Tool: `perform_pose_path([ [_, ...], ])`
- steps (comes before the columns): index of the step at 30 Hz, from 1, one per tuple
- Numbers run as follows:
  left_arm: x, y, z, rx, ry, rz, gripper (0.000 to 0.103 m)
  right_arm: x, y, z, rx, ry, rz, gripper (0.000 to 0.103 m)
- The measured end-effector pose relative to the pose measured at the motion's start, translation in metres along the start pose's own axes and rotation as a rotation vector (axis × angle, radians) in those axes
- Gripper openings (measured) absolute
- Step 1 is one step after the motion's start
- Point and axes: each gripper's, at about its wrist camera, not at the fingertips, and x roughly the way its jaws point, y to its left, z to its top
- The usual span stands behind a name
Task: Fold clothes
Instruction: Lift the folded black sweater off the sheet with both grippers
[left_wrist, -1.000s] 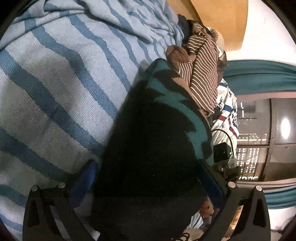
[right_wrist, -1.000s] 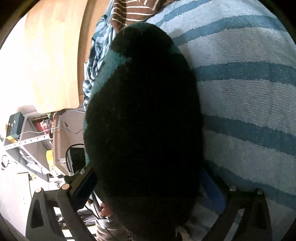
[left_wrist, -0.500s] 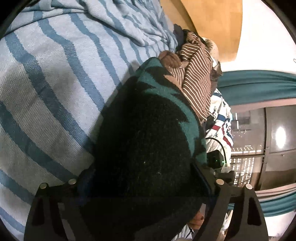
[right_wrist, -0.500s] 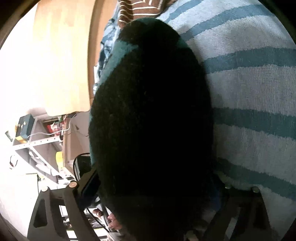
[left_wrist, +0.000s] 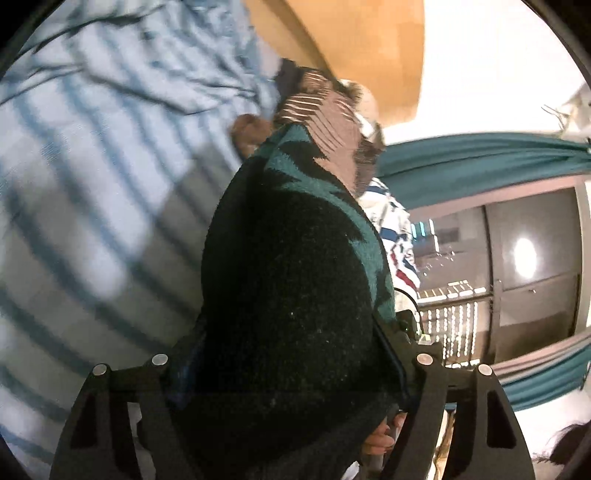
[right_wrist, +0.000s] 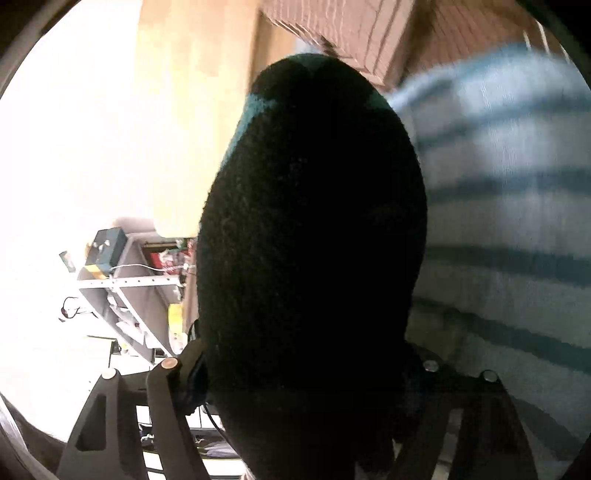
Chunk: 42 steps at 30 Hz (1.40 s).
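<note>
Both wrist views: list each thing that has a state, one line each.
Left gripper: jaws just closed in, clamped on the dark green knit garment.
Right gripper: jaws just closed in, clamped on the same garment.
Blue-striped cloth: spread out, wrinkled.
Brown striped garment: crumpled, unfolded.

Mounted just behind each gripper's fingers, looking forward and slightly down, very close. Shared in both: bulky black-and-teal knitted garment (left_wrist: 295, 280) (right_wrist: 314, 240) filling centre frame, blue-striped pale blanket (left_wrist: 92, 184) (right_wrist: 509, 192) beside.
</note>
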Motion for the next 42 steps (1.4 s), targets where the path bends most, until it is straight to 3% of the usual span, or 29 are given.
perform_pose_path([
  [6, 0.057, -0.066, 0.03, 0.127, 0.13, 0.014, 0.077, -0.053, 0.025, 0.007, -0.014, -0.161, -0.019, 0.079],
  [10, 0.09, -0.093, 0.024, 0.154, 0.191, -0.009, 0.077, -0.092, 0.029, -0.002, 0.006, -0.263, -0.035, 0.079],
  [17, 0.124, -0.138, 0.002, 0.167, 0.239, 0.012, 0.077, -0.143, 0.041, -0.012, -0.001, -0.296, -0.071, 0.079],
  [24, 0.151, -0.189, -0.012, 0.245, 0.3, 0.02, 0.077, -0.185, 0.059, -0.017, -0.034, -0.345, -0.064, 0.079],
  [34, 0.196, -0.181, -0.044, 0.246, 0.385, 0.08, 0.077, -0.207, 0.018, -0.047, 0.046, -0.41, -0.042, 0.079],
  [42, 0.26, -0.183, -0.054, 0.265, 0.504, 0.077, 0.077, -0.227, -0.003, -0.054, 0.076, -0.509, -0.141, 0.079],
])
